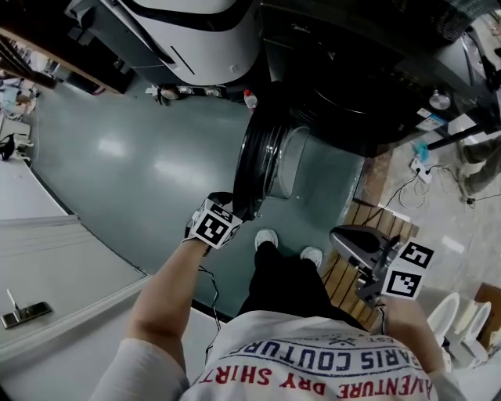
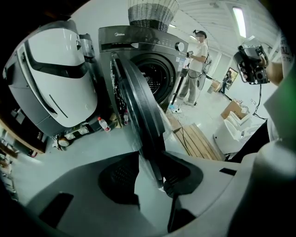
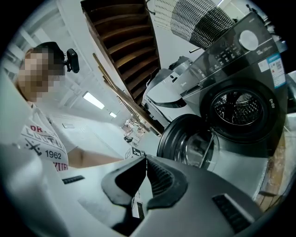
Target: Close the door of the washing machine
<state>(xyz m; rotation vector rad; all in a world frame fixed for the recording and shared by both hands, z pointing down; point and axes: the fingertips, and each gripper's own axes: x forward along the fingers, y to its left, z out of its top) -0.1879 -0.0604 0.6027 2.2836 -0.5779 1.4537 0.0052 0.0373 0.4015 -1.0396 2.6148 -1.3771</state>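
Note:
The dark front-loading washing machine (image 1: 352,94) (image 2: 138,41) (image 3: 240,92) stands with its round door (image 1: 254,160) (image 2: 138,102) (image 3: 185,139) swung out, and the drum (image 3: 238,109) shows behind it. My left gripper (image 1: 235,207) (image 2: 150,178) is at the door's free edge, shut on the rim, which runs between its two pads. My right gripper (image 1: 338,233) (image 3: 145,159) hovers to the right of the door, apart from it, with its fingertips together and nothing held.
A white rounded machine (image 1: 196,23) (image 2: 55,78) stands left of the washer, with a bottle (image 1: 250,99) (image 2: 104,124) on the floor between them. A wire basket (image 2: 152,11) sits on top of the washer. A wooden pallet (image 1: 368,235), cables (image 1: 415,184) and another person (image 2: 199,65) are to the right.

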